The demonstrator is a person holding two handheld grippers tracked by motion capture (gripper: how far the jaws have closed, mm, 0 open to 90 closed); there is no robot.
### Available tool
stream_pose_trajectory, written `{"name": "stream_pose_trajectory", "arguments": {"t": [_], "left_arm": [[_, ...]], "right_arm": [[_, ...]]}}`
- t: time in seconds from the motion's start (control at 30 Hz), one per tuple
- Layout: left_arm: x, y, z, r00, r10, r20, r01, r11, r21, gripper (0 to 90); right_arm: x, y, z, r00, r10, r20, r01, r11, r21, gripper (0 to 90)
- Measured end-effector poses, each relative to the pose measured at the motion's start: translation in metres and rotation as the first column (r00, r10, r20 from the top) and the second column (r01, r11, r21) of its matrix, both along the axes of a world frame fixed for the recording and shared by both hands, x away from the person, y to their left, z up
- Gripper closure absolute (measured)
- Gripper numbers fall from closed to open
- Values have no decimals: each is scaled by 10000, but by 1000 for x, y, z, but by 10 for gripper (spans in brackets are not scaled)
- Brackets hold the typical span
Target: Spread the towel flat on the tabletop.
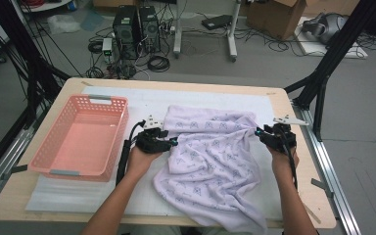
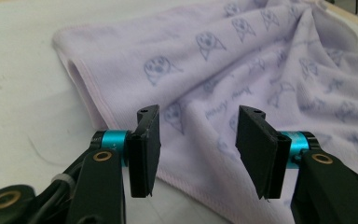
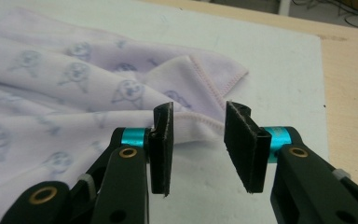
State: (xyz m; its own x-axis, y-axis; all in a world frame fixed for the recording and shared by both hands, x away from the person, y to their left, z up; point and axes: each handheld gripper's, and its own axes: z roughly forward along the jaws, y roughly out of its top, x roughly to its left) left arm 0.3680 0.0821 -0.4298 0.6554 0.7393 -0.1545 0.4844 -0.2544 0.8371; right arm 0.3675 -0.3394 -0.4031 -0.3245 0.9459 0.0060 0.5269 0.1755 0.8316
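One lilac printed towel (image 1: pixel 210 156), centre of high view, lower edge hanging past near edge of surface; one pink slotted basket (image 1: pixel 112 105), left of centre; one white mat (image 1: pixel 78 193) beneath both; one wooden surface (image 1: pixel 303 191); two claws: left claw (image 1: pixel 172 142) at towel's left edge, jaws apart; right claw (image 1: pixel 257 131) at towel's right corner, jaws apart; two forearms entering from bottom of frame; on floor, upper part of frame: two black computer towers (image 1: pixel 137 27), one cardboard box (image 1: pixel 276 17).
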Motion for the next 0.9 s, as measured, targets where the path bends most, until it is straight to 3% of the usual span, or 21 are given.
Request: {"name": "stream_pose_trajectory", "arguments": {"t": [0.17,0.3,0.33,0.4,0.47,0.5,0.53,0.6,0.67,0.73,0.8,0.9], "left_arm": [[-7,-5,-13,9983,-292,-504,293,9996,20,499],[-11,-20,-19,9944,-754,-740,764,9970,112,478],[-12,-26,-21,9931,-898,-750,921,9954,277,479],[-16,-35,-20,9947,-992,-257,1013,9898,1000,490],[-17,-39,-18,9956,-906,219,853,9805,1768,694],[-16,-39,-18,9962,-838,240,781,9803,1812,824],[-13,-38,-17,9974,-695,197,647,9808,1841,833],[-8,-31,-14,9972,204,726,-344,9796,1982,844],[2,-14,-11,9837,1587,851,-1690,9767,1324,846],[11,2,-8,9689,2398,615,-2444,9663,814,846],[15,10,-6,9656,2513,664,-2555,9645,666,844],[14,12,-5,9664,2445,789,-2490,9670,545,836]], "right_arm": [[-24,1,2,9953,970,-82,-964,9939,529,598],[-38,6,-7,9890,1450,-279,-1432,9880,571,579],[-40,7,-10,9881,1505,-308,-1485,9872,590,576],[-42,9,-16,9860,1607,-436,-1582,9858,570,576],[-41,11,-20,9838,1687,-610,-1658,9849,502,576],[-41,11,-21,9835,1690,-647,-1656,9847,549,576],[-41,11,-21,9836,1689,-630,-1653,9845,578,579],[-41,12,-21,9840,1679,-593,-1647,9848,544,583],[-41,13,-22,9839,1677,-623,-1647,9850,513,587],[-41,14,-23,9832,1683,-708,-1649,9850,508,588],[-39,18,-27,9803,1762,-889,-1725,9838,481,587],[-33,29,-34,9705,2058,-1256,-1999,9781,587,580]]}}
